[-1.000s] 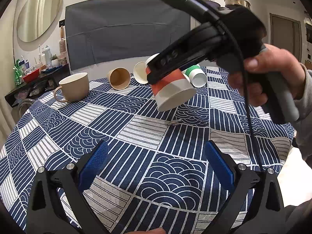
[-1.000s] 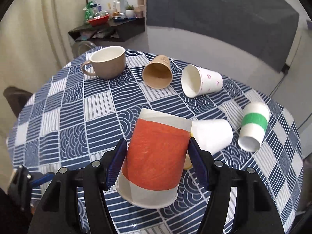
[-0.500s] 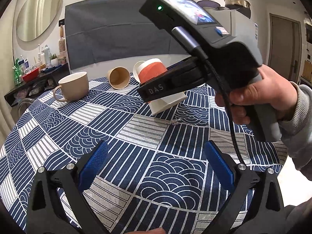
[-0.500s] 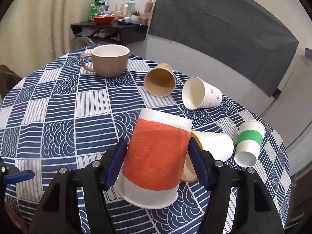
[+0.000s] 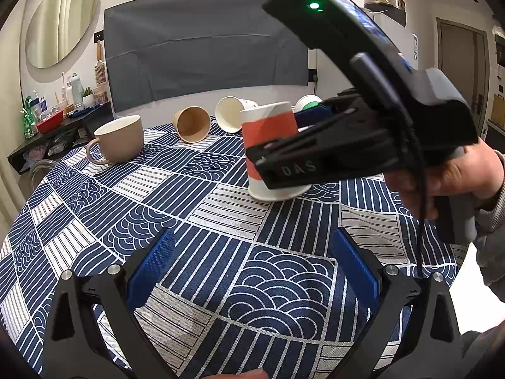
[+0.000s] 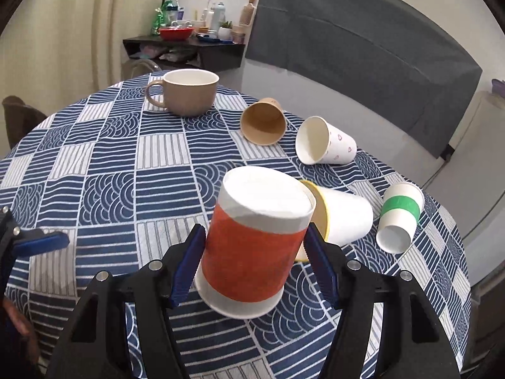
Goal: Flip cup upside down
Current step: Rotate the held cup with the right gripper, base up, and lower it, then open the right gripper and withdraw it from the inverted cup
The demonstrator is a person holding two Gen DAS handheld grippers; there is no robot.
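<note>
five paper cups [image 6: 257, 246], one mug [image 6: 189, 93]

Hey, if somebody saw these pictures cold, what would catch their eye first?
Probably the orange-banded paper cup, upside down between the right gripper's blue pads, its wide rim at the patterned tablecloth. Behind it, four more paper cups lie tipped on their sides, beside an upright beige mug. The left gripper hangs open, holding nothing.

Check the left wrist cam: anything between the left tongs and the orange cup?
Nothing. In the left wrist view only bare tablecloth lies between the open left tongs and the orange cup, which the right tongs hold.
</note>
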